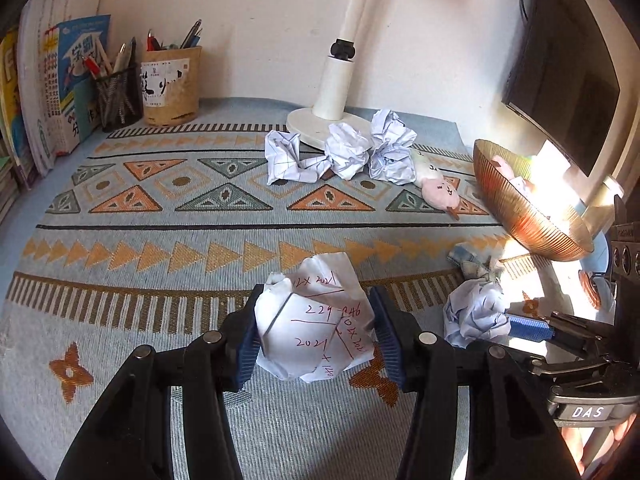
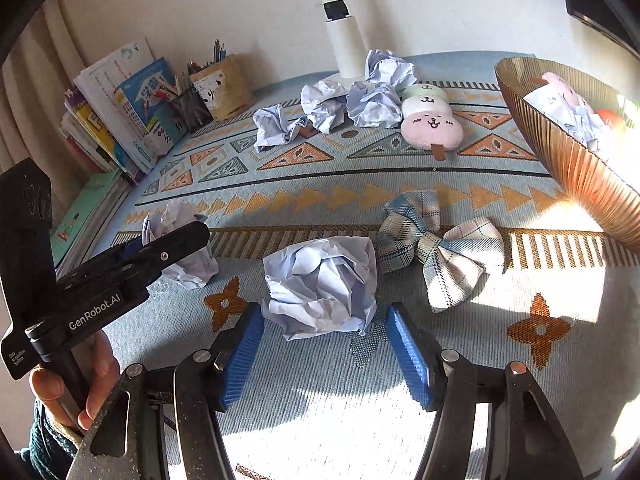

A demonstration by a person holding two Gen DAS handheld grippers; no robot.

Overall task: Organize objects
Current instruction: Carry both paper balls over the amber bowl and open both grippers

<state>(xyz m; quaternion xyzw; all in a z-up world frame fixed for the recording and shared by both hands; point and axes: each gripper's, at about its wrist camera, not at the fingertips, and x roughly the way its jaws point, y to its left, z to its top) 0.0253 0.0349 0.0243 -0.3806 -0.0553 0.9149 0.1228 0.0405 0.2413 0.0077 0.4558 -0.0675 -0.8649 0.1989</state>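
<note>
The left tool (image 1: 316, 332) grips a crumpled paper ball with red writing (image 1: 316, 324). The right tool (image 2: 325, 344) is spread wide around another paper ball (image 2: 320, 284), just beside the plaid bow (image 2: 436, 248).

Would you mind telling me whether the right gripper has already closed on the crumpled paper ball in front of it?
No, the right gripper is open, its blue pads standing apart from the crumpled paper ball on either side.

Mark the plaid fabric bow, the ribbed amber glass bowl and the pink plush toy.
Plaid fabric bow (image 2: 440, 246): right wrist view, centre knot.
Ribbed amber glass bowl (image 2: 576, 168): right wrist view, outer wall.
Pink plush toy (image 2: 432, 126): right wrist view, face.
</note>
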